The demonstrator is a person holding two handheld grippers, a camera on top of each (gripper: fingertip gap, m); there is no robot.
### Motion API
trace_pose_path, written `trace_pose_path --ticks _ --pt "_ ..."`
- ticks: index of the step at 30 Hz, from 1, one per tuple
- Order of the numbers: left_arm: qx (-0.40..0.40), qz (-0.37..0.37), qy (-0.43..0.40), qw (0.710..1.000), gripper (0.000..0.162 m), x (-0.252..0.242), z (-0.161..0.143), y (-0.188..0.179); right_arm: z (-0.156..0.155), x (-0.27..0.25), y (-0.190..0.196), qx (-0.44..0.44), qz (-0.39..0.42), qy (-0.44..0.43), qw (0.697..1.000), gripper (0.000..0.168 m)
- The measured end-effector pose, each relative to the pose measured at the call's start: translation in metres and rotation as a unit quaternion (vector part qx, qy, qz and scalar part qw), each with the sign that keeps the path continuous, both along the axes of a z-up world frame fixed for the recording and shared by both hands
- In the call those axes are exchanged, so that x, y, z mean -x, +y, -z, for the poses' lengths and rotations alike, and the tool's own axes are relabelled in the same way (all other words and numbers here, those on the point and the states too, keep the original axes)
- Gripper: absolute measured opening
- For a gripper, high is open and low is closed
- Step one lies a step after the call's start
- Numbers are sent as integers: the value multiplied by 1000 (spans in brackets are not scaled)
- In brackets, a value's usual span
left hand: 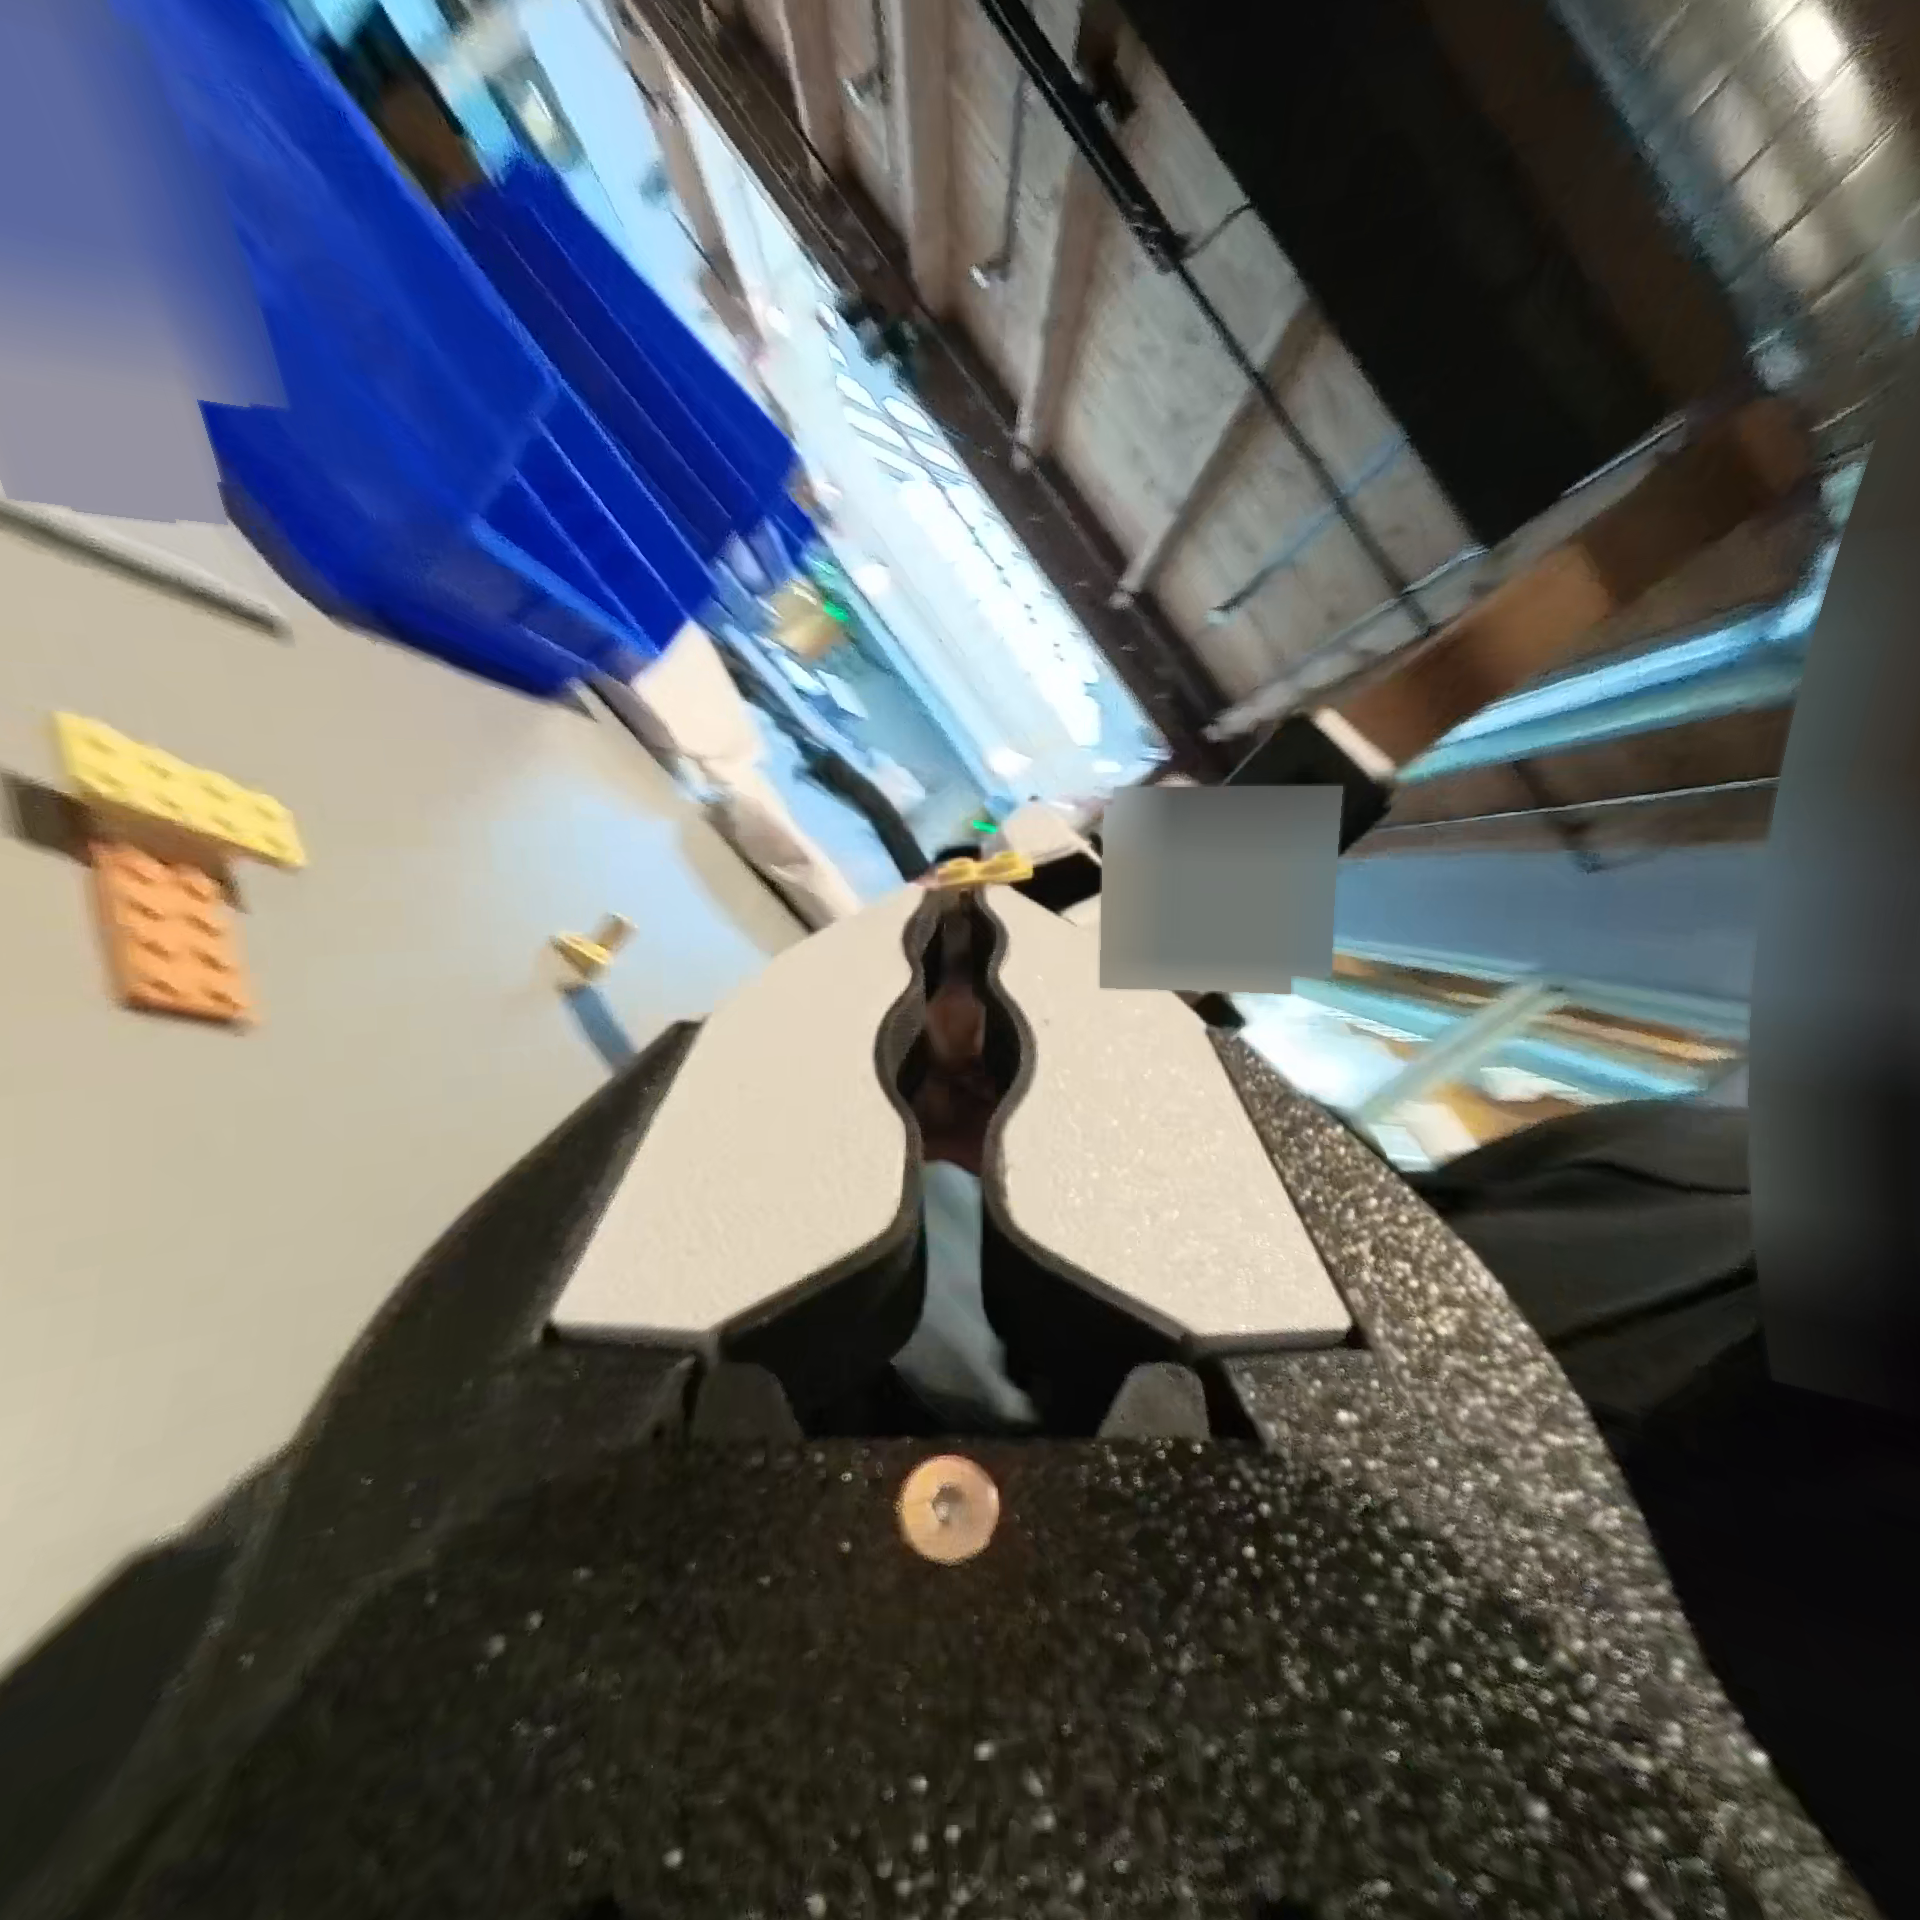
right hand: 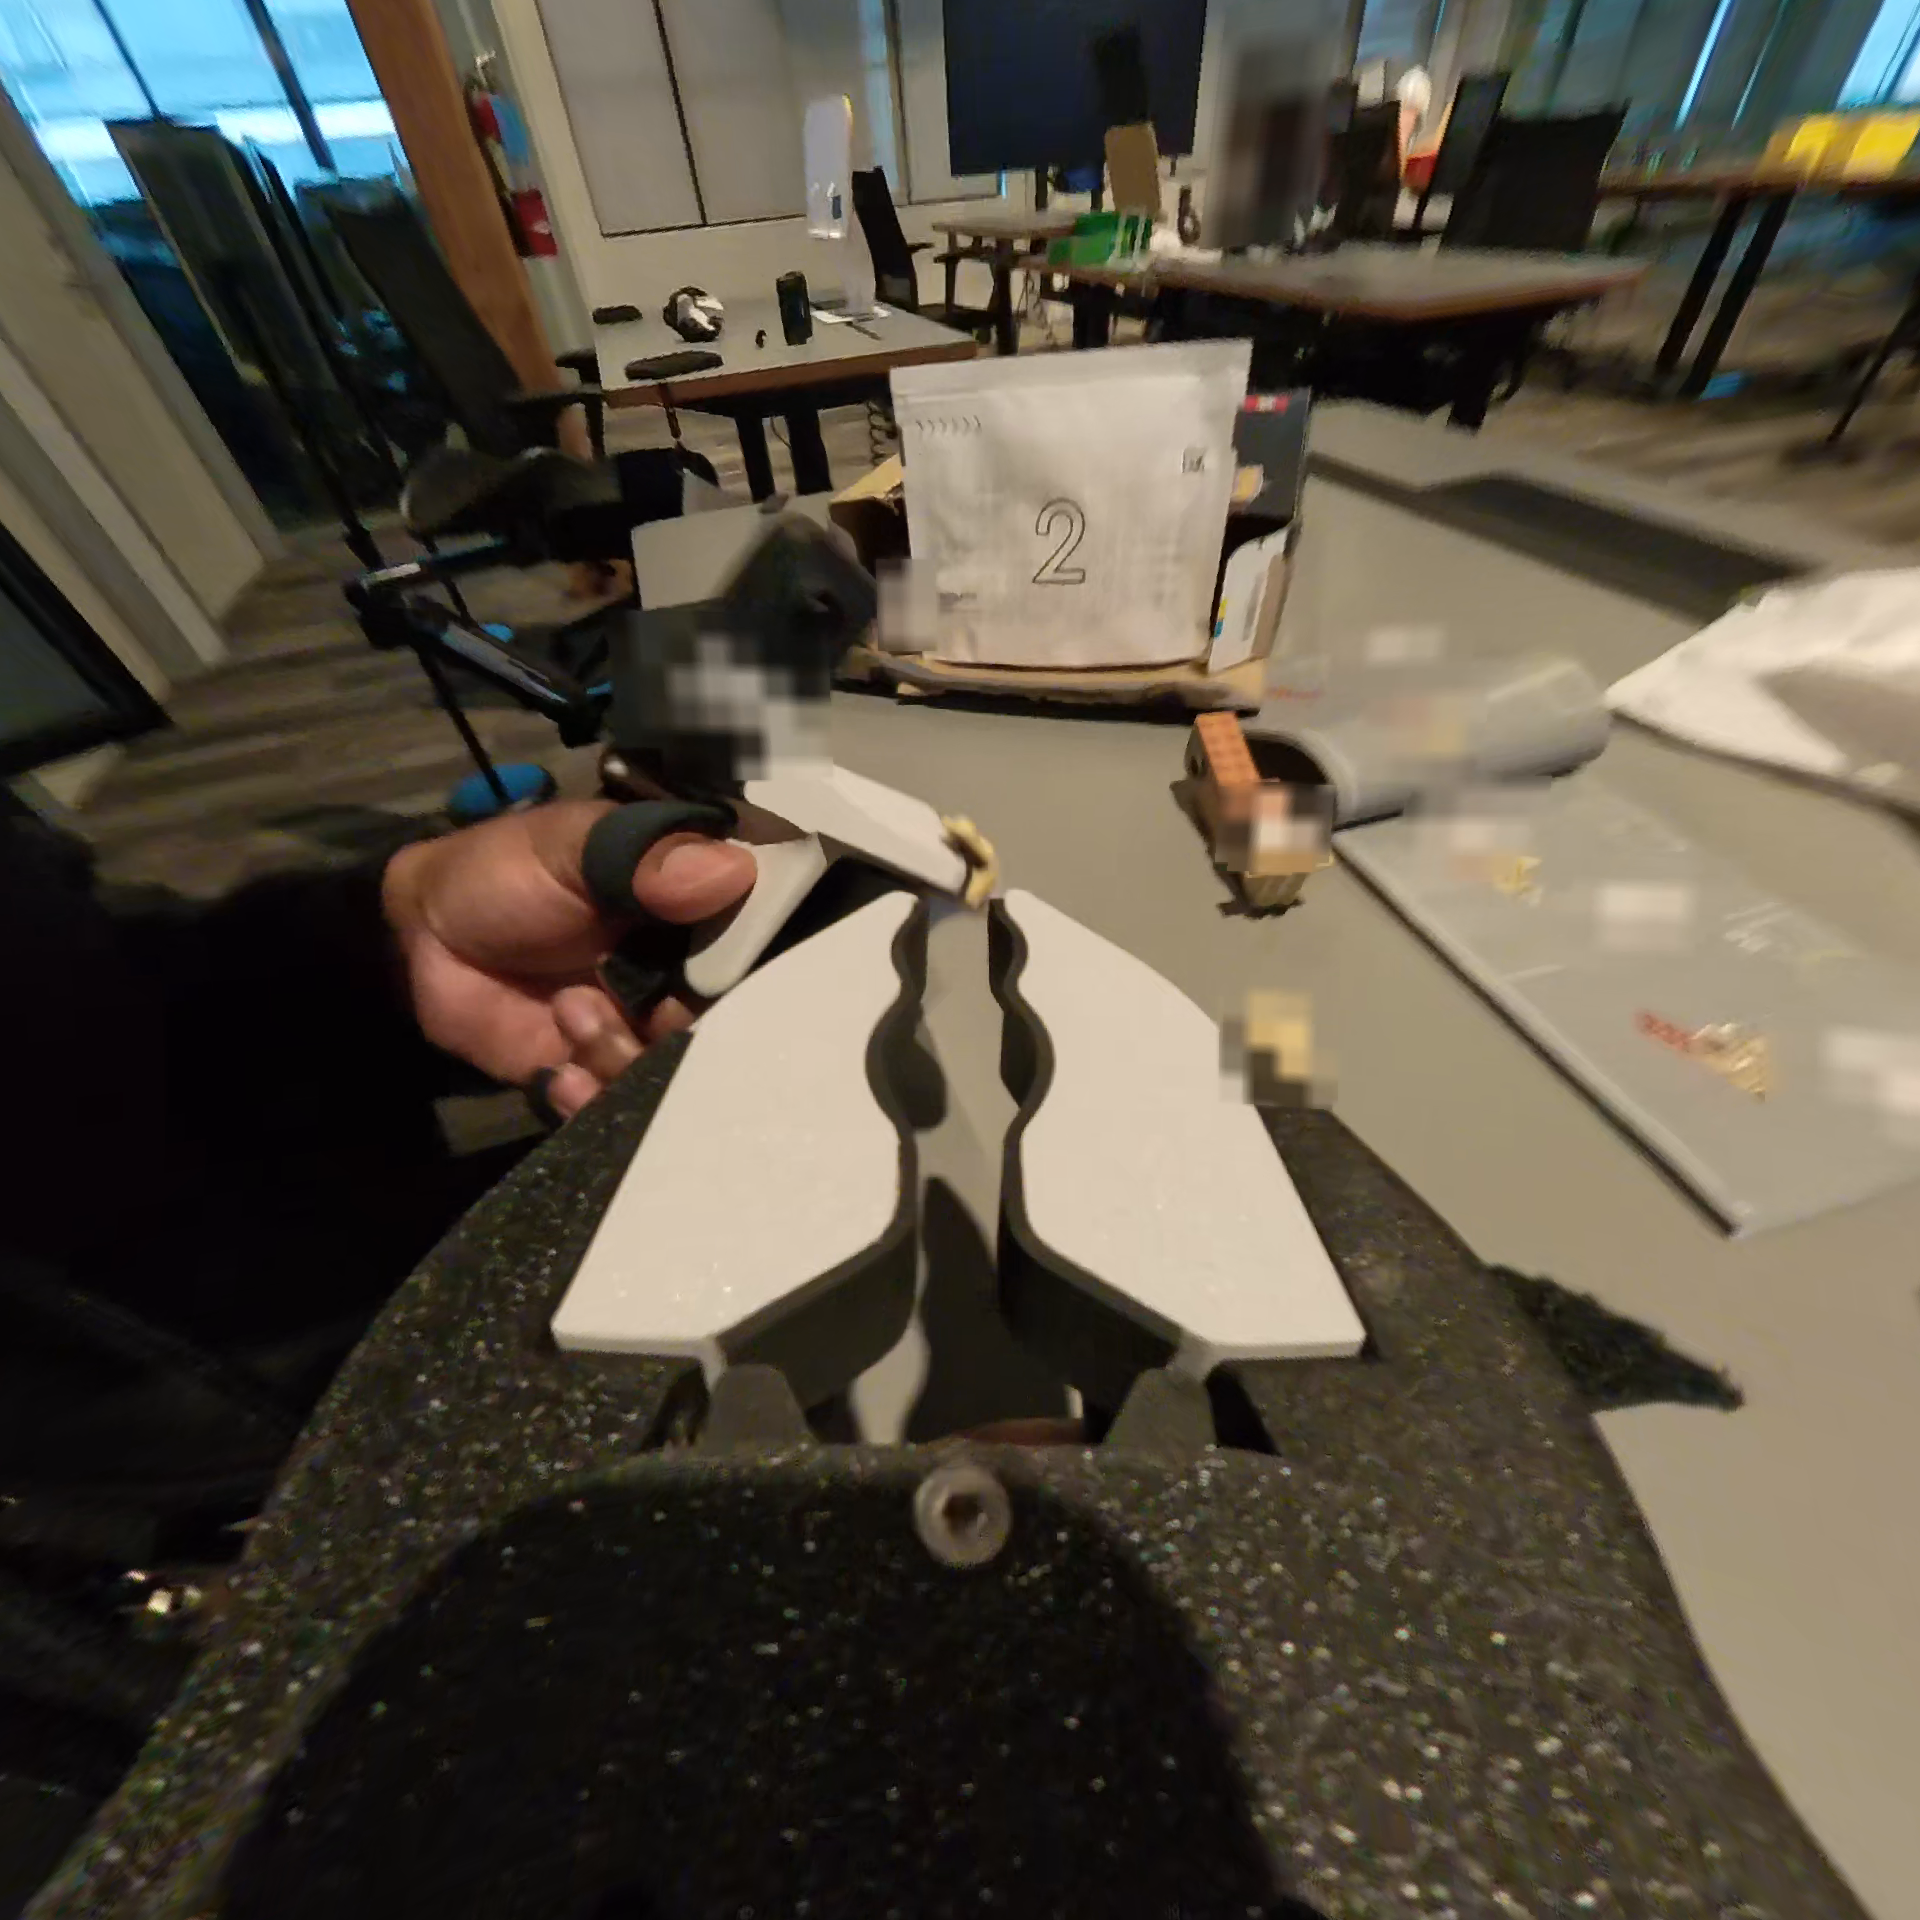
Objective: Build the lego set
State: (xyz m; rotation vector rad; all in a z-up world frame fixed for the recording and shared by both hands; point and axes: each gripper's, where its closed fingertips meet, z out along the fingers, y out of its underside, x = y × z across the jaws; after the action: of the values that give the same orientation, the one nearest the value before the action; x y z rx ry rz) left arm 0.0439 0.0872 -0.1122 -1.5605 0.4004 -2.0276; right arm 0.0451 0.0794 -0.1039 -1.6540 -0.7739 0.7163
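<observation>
Left gripper (left hand: pixel 971 883) clenched on yellow piece (left hand: pixel 982 868); right gripper (right hand: pixel 961 904) slightly parted — empty | right view only: paper bag (right hand: pixel 1070 520)

Bench: grey top (right hand: pixel 1039 790), matte.
Floor: dark carpet (right hand: pixel 260 717) at the left.
Furniture: brown-edged tables (right hand: pixel 1351 275) and black office chairs (right hand: pixel 457 312) behind.
Windows: blue-lit glass wall (right hand: pixel 208 114) at the far left.
Wall: wooden pillar (right hand: pixel 447 177) carrying a red fire extinguisher (right hand: pixel 532 223).
</observation>
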Motion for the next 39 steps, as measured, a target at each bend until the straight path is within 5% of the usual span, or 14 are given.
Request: trace_pose_path --ticks 8,22,35,39 --pt "-270 -174 96 942 4 2 -15 -3 -1 14 -4 67 4 79 995 15" --pt "-423 -225 194 856 4 -3 -5 -11 -3 10 -8 97 -5 129 987 10" --pt "-464 -124 185 857 9 6 -10 -17 2 4 -19 117 -72 88 987 7" --pt "-499 -9 173 849 16 6 -14 -33 10 8 -25 127 -108 22 986 7"
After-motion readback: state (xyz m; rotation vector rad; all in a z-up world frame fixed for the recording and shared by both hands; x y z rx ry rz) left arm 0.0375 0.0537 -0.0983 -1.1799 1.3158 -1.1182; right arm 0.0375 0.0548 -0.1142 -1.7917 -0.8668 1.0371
